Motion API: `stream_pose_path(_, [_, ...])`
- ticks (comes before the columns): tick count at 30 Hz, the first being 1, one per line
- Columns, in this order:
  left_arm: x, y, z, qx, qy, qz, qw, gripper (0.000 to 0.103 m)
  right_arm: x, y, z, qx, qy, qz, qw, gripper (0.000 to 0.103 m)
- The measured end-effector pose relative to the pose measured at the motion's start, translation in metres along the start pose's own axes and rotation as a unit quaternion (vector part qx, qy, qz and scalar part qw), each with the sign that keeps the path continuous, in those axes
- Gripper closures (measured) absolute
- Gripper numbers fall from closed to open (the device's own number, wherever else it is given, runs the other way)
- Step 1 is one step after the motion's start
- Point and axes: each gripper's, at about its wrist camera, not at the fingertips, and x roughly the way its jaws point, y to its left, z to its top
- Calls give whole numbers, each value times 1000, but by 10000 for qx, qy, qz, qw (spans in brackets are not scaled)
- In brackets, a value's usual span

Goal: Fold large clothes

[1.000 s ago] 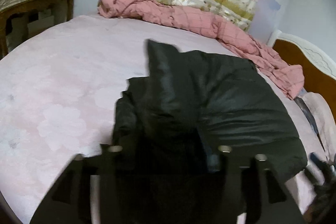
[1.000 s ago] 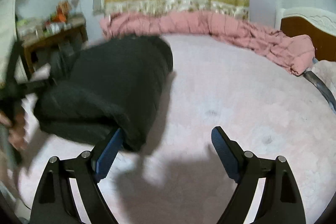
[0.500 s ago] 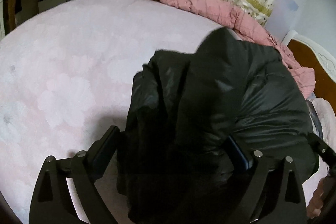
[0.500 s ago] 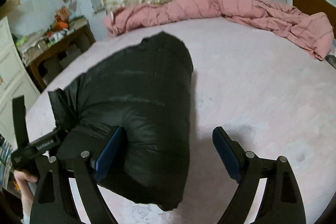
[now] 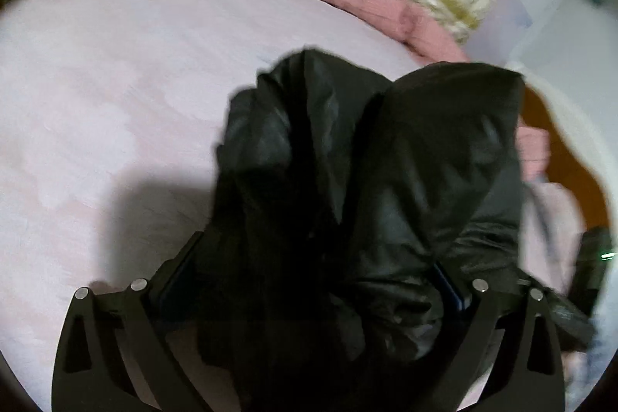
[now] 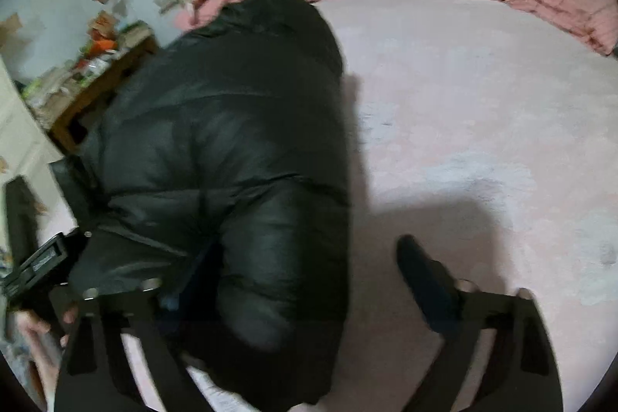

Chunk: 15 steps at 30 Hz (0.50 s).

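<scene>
Jacket (image 6: 224, 149), black and puffy, lay bundled on the pink bed (image 6: 483, 111). The left gripper (image 5: 313, 277) had just been spreading its jaws around the bulk, seemingly releasing it. The right gripper (image 6: 305, 269), jaws just narrowing but unclamped, straddled the jacket's edge, likely to steady the fold.

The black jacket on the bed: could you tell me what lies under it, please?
The black jacket rests on the pink bedsheet, which shows all around it. Whatever lies directly beneath its bulk is covered.
</scene>
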Motion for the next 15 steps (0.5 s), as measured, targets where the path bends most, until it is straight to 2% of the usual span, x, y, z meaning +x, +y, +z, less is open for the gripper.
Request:
stream_pose_path(1, [0,1,0,-81,96,-185,9997,4,-1,-1,0,64,34,244,9997,35])
stream_pose_path(2, [0,0,1,-134,187,-296,9993,4,-1,-3,2,130,75,461,9988,39])
stream_pose_path(6, [8,-11,-1,-287,632,-599,9958,3,5,-12,6,288,177,827,9960,41])
stream_pose_path(7, [9,-13,1,-318,654,-535,9959,9,7,-16,7,365,196,900,9951,45])
stream_pose_path(8, [9,-15,2,-373,639,-507,9960,20,9,-19,8,475,191,967,9940,51])
stream_pose_path(9, [7,-16,3,-465,597,-581,9954,41,7,-22,8,552,157,991,9934,54])
stream_pose_path(10, [0,-20,5,-528,520,-621,9953,55,4,-23,9,638,116,990,9930,61])
stream_pose_path(12, [-14,-36,9,-254,283,-453,9982,66,-8,-22,14,800,56,923,9925,66])
stream_pose_path(15, [-30,-72,14,144,33,-488,9987,69,-38,-9,28,549,-278,596,9963,69])
